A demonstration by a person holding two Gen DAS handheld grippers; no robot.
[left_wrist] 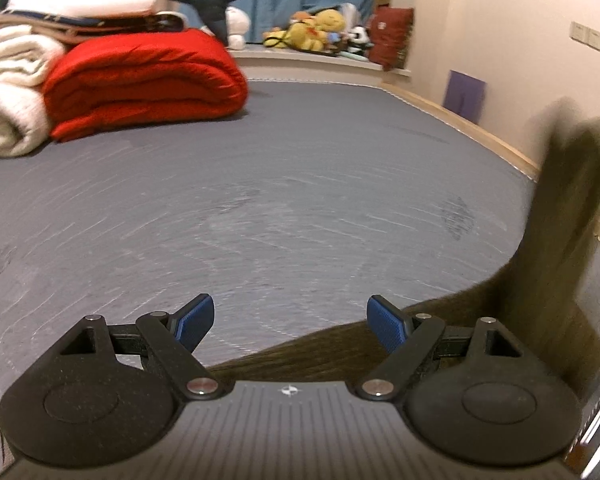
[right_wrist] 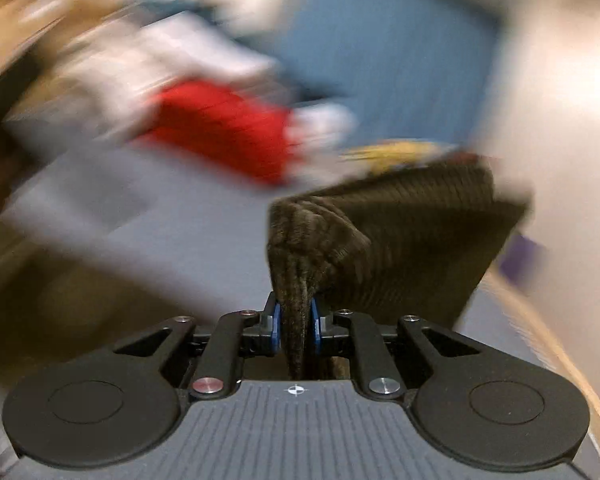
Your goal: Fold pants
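Note:
The pants [left_wrist: 548, 264] are dark olive-brown corduroy. In the left wrist view they lie under and to the right of my left gripper [left_wrist: 290, 322], with a blurred part lifted at the right edge. My left gripper is open and empty above the grey bed [left_wrist: 260, 184]. In the right wrist view my right gripper [right_wrist: 295, 322] is shut on a bunched fold of the pants [right_wrist: 400, 232], which hang ahead and to the right of the fingers. That view is heavily blurred by motion.
A red folded quilt [left_wrist: 140, 84] and white blankets [left_wrist: 8, 92] are stacked at the far left of the bed. Stuffed toys [left_wrist: 320, 30] sit on a ledge by the blue curtain. A wall with a wooden bed edge [left_wrist: 500, 144] runs along the right.

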